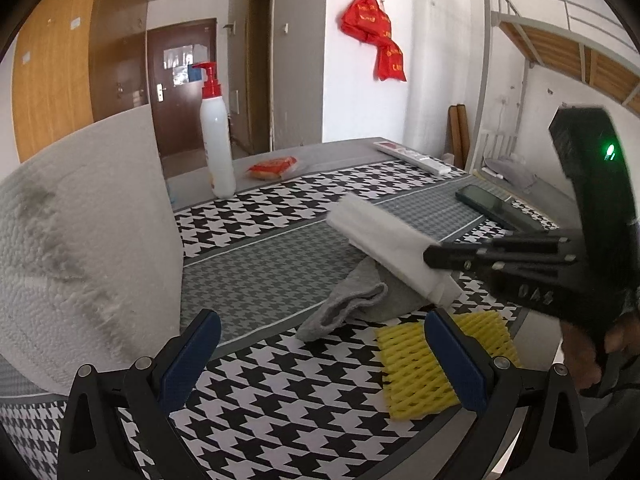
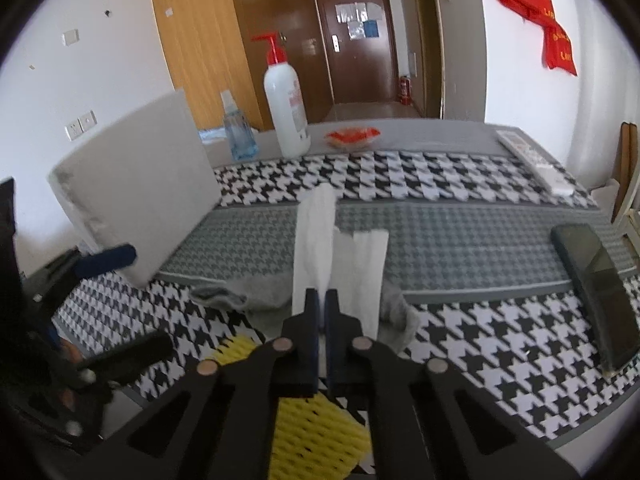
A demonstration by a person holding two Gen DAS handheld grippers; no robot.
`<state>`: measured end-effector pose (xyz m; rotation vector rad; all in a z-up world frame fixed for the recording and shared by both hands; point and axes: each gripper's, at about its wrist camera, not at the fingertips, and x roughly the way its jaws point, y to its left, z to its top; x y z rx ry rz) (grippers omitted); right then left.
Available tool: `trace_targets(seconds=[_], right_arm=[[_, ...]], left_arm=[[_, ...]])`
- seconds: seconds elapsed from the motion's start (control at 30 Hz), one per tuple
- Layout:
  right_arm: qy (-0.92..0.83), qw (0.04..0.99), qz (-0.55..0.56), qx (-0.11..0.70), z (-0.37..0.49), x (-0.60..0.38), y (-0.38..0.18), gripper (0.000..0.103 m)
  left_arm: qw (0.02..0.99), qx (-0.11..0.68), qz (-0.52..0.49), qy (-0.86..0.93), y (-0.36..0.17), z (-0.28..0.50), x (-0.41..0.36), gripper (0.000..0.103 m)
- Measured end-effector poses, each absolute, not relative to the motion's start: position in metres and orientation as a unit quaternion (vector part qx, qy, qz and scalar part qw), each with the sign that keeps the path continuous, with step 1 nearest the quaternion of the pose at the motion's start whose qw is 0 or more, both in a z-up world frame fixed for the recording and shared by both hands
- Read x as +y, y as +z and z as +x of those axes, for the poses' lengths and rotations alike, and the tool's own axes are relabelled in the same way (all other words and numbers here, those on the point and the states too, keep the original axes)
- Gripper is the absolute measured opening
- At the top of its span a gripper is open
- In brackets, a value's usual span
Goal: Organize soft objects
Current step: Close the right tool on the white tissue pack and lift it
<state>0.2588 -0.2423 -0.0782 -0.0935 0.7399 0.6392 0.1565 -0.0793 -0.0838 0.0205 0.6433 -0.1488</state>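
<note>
My right gripper (image 2: 322,296) is shut on a folded white tissue (image 2: 320,240) and holds it just above a grey sock (image 2: 240,294). In the left wrist view the tissue (image 1: 384,240) hangs over the sock (image 1: 352,304), with the right gripper (image 1: 436,258) coming in from the right. A yellow foam net (image 1: 416,368) lies on the houndstooth cloth near the front edge; it also shows under the right gripper (image 2: 312,436). A white foam slab (image 1: 80,248) stands tilted at the left, also in the right wrist view (image 2: 136,196). My left gripper (image 1: 320,360) is open and empty above the cloth.
A white pump bottle (image 1: 216,148), a red snack packet (image 1: 272,168), a white remote (image 1: 412,158) and a black phone (image 1: 492,204) lie toward the back and right. A clear blue bottle (image 2: 238,132) stands by the pump bottle. The table's front edge (image 2: 580,436) is near.
</note>
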Motion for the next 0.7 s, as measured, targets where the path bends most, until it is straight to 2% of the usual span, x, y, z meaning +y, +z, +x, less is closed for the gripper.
trace_targets(seconds=[0.7], right_arm=[[0.247,0.927,-0.031,0.282,0.239,-0.292,-0.019,0.004]], left_arm=[[0.943,0.319,0.018,-0.094,-0.084,0.159,-0.101,0.102]])
